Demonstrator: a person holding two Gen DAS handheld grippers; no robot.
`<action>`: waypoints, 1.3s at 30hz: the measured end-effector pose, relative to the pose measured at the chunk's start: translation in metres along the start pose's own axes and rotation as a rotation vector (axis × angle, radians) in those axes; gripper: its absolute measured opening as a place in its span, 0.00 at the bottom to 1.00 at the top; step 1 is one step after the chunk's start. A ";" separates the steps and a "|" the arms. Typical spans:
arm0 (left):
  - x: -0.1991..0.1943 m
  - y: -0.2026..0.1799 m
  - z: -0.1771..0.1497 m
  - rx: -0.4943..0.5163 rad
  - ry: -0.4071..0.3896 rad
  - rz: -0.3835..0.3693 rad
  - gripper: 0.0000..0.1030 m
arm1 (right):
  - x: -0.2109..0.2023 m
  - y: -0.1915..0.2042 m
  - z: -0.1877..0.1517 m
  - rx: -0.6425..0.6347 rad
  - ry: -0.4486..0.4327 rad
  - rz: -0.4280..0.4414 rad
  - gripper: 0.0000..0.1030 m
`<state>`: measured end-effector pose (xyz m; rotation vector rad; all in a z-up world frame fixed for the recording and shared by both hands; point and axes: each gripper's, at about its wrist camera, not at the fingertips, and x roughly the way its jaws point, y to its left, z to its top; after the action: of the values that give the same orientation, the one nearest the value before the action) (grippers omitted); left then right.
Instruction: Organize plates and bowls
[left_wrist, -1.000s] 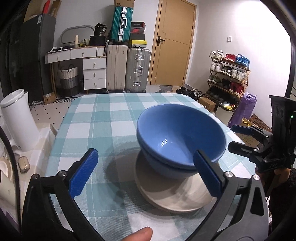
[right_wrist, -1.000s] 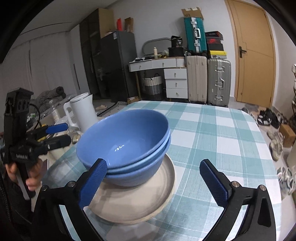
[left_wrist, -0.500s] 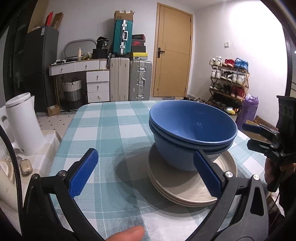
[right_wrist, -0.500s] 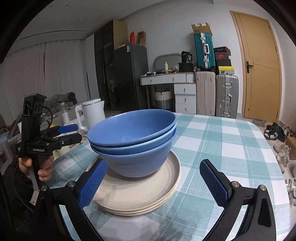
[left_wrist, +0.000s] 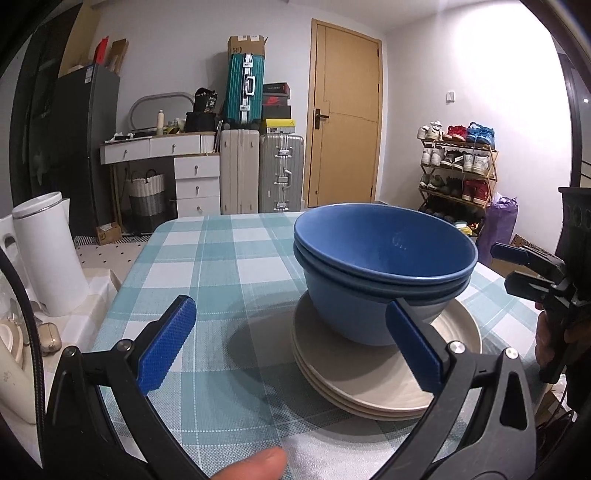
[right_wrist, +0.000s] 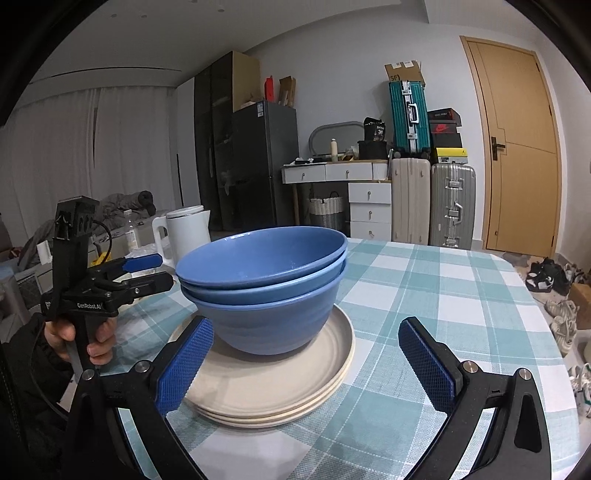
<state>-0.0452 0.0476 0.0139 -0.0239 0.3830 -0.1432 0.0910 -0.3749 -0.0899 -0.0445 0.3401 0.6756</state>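
I am seeing three nested blue bowls (right_wrist: 264, 291) sitting on a stack of beige plates (right_wrist: 273, 384), slightly toward that stack's far side, on the checked desk (right_wrist: 443, 295). I am holding both the left gripper (left_wrist: 291, 347) and the right gripper (right_wrist: 304, 363) with jaws wide open, gripping nothing. "GenRobot.AI" is showing on the left gripper's body. Open cloth is lying right of the stack; a white kettle (right_wrist: 188, 230) is standing beyond the desk's left edge.
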 end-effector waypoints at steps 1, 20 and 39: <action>0.000 0.000 0.000 0.000 -0.005 -0.004 1.00 | -0.001 0.000 0.000 0.002 -0.005 0.002 0.99; -0.004 -0.009 -0.002 0.032 -0.017 -0.018 1.00 | -0.002 0.002 -0.002 -0.010 -0.005 0.011 0.99; -0.003 -0.009 -0.002 0.034 -0.019 -0.020 1.00 | 0.002 0.003 -0.002 -0.016 -0.004 0.018 0.99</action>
<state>-0.0503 0.0394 0.0140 0.0049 0.3612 -0.1690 0.0901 -0.3718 -0.0924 -0.0551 0.3320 0.6964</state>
